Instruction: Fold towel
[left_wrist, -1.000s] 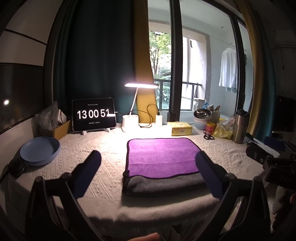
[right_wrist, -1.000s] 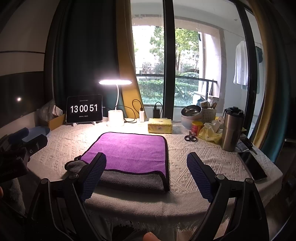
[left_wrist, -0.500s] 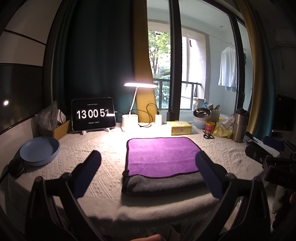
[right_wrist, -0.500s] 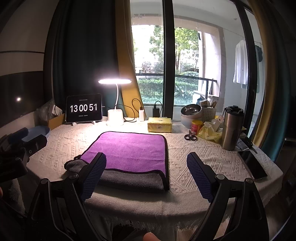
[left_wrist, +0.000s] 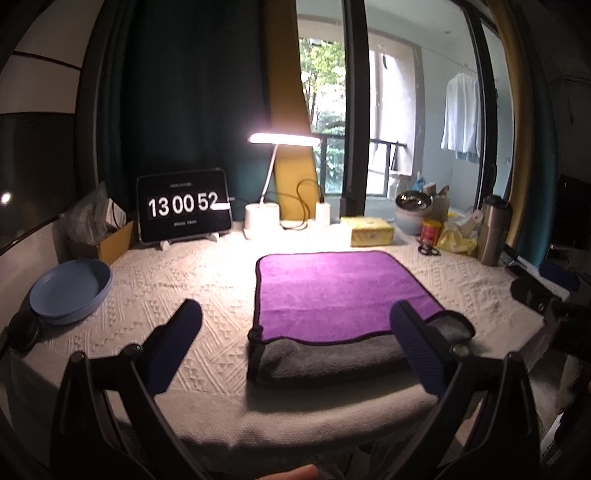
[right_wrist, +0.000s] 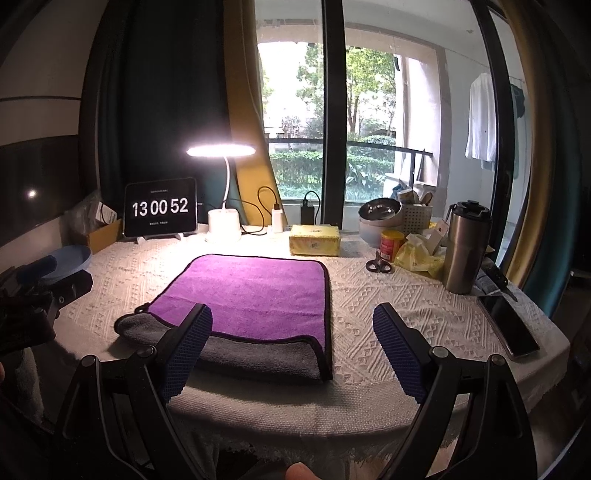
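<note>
1. While I am holding both tools back at the near table edge, the left gripper (left_wrist: 295, 334) is hanging released with its jaws spread wide, gripping nothing.
2. I am keeping the right gripper (right_wrist: 291, 328) just as wide apart and empty, its left pad (right_wrist: 188, 343) overlapping the towel's near edge in view; contact I cannot tell.
3. At twelve o'clock from both tools, the towel (left_wrist: 340, 291) is lying on the white tablecloth (left_wrist: 177, 280), purple layer over a grey one that is showing along the near edge.
4. I am judging one fold done, with a grey corner (right_wrist: 135, 325) sticking out at nine o'clock; another fold is probably remaining.
5. Farther off, the lamp (right_wrist: 221, 151) is glowing beside the clock (right_wrist: 160, 206).
</note>
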